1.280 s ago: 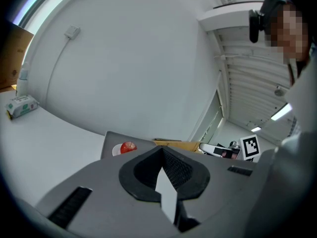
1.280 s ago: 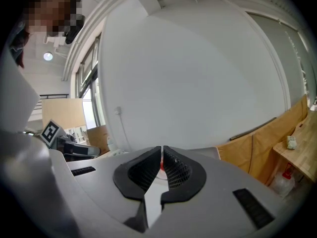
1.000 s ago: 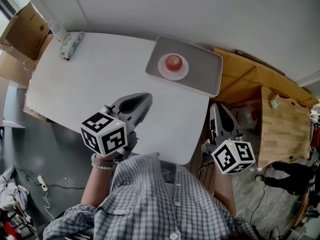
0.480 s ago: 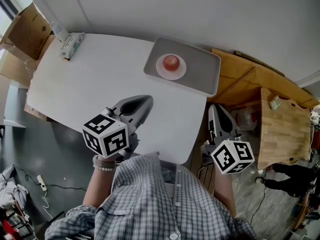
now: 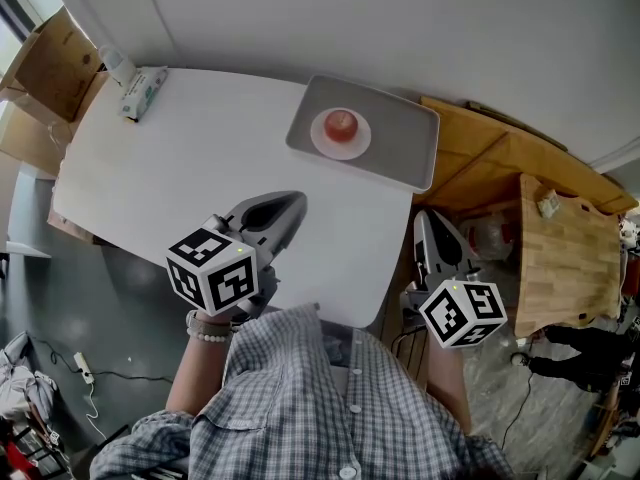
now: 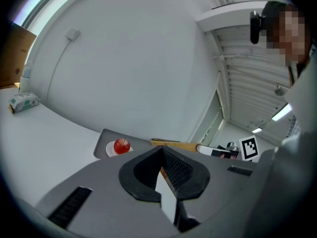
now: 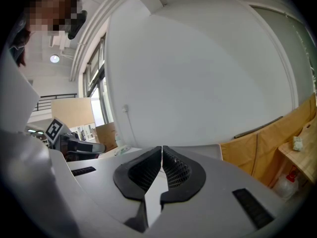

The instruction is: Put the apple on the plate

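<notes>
Fingers (image 6: 181,170) of the left gripper (image 5: 290,201) and right gripper (image 5: 428,223) are pressed together, gripping nothing. The apple (image 5: 341,123) sits on the plate (image 5: 319,142), at 1 o'clock from the left gripper.

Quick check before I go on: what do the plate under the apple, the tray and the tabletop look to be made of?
The plate is white and smooth, probably ceramic or melamine; it is too small to tell which. The tray is an even matte grey with rounded corners, likely plastic. The tabletop is plain white with no grain, likely laminate or painted board.
</notes>
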Motion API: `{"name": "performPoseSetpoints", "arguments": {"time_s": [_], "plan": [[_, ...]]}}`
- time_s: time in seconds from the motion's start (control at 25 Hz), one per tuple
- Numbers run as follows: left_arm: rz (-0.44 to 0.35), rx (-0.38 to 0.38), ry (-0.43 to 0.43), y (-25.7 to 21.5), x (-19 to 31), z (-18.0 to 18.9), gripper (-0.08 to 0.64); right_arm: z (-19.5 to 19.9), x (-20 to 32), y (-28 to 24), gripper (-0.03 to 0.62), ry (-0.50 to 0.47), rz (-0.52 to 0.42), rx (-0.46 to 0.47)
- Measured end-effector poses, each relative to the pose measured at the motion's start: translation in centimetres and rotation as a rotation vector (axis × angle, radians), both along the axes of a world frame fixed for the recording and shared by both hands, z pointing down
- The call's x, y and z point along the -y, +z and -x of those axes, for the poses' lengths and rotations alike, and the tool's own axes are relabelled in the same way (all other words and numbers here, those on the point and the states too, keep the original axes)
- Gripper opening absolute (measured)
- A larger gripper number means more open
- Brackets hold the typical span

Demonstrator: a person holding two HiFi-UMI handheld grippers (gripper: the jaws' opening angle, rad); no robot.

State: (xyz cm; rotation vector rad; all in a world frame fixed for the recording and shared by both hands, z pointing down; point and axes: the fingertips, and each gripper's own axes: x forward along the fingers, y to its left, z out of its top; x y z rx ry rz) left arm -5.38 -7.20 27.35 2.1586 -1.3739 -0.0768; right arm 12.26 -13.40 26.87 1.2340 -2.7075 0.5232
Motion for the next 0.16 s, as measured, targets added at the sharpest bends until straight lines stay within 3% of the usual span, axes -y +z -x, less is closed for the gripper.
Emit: {"name": "performPoseSetpoints", "arguments": {"time_s": [0.16], "plan": [[0.007,-0.001,0.008,0.17,-0.15,0.04,0.009,0.19,-0.17,0.17,0.026,0.000,0.009,0.001]]}}
